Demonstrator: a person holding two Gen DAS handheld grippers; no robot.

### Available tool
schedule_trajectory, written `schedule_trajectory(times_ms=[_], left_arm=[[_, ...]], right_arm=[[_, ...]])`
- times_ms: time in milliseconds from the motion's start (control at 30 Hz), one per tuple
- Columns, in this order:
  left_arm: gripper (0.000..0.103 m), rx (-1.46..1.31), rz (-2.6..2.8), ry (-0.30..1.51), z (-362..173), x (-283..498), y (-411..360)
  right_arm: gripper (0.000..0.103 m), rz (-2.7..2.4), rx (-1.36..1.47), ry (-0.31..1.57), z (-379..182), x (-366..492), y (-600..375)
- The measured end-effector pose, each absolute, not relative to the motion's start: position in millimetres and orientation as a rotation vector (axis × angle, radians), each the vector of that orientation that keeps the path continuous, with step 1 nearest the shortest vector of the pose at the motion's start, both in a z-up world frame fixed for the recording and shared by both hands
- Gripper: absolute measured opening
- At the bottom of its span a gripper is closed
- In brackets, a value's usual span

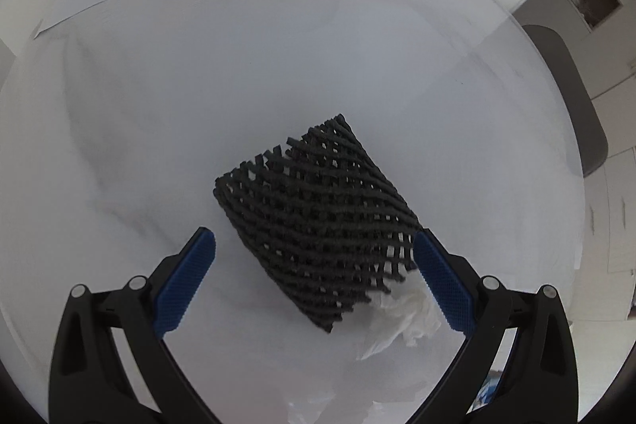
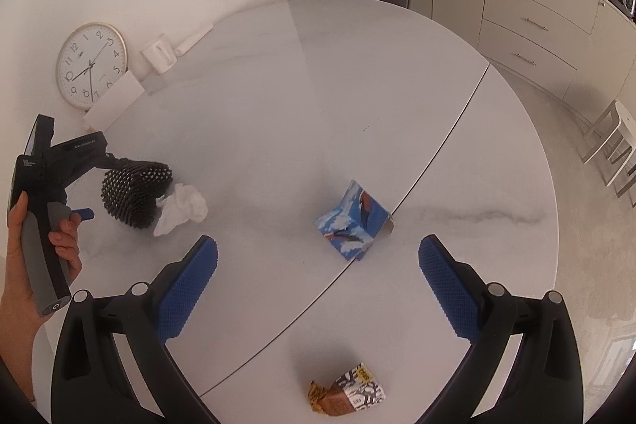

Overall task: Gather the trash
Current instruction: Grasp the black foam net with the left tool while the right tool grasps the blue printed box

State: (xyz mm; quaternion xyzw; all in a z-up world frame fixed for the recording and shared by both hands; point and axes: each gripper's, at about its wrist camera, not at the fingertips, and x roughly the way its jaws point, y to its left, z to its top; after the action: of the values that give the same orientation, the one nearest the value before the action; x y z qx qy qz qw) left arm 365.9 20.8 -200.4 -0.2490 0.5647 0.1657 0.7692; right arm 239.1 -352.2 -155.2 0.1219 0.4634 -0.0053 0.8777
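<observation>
The left gripper [image 1: 314, 245] hangs wide open over the black net cup [image 1: 314, 221], which lies on its side on the white table [image 1: 278, 66], likely so trash can go in. A crumpled tissue [image 1: 405, 312] touches its mouth. The right gripper [image 2: 318, 257] is wide open too and holds nothing. Only its camera shows the blue carton [image 2: 351, 221] just ahead, the small wrapper [image 2: 349, 394] nearer, and the hand [image 2: 35, 245] holding the left tool.
</observation>
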Motion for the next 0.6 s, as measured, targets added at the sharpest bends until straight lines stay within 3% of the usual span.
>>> schedule_trajectory(times_ms=[200,267,300,600], left_arm=[[0.095,-0.548,0.408,1.295,-227.6,388.9,16.7],[0.089,-0.555,0.405,1.330,-236.4,393.1,15.6],[0.078,-0.560,0.403,1.341,-239.5,393.8,15.7],[0.024,-0.523,0.352,1.335,-240.2,385.3,22.7]], right_arm=[[0.101,-0.038,0.296,1.019,-177.2,273.3,-376.1],[0.101,-0.040,0.324,1.030,-183.4,277.5,-383.3],[0.101,-0.043,0.331,1.038,-186.5,278.8,-386.1],[0.100,0.022,0.268,1.108,-214.8,287.2,-377.3]])
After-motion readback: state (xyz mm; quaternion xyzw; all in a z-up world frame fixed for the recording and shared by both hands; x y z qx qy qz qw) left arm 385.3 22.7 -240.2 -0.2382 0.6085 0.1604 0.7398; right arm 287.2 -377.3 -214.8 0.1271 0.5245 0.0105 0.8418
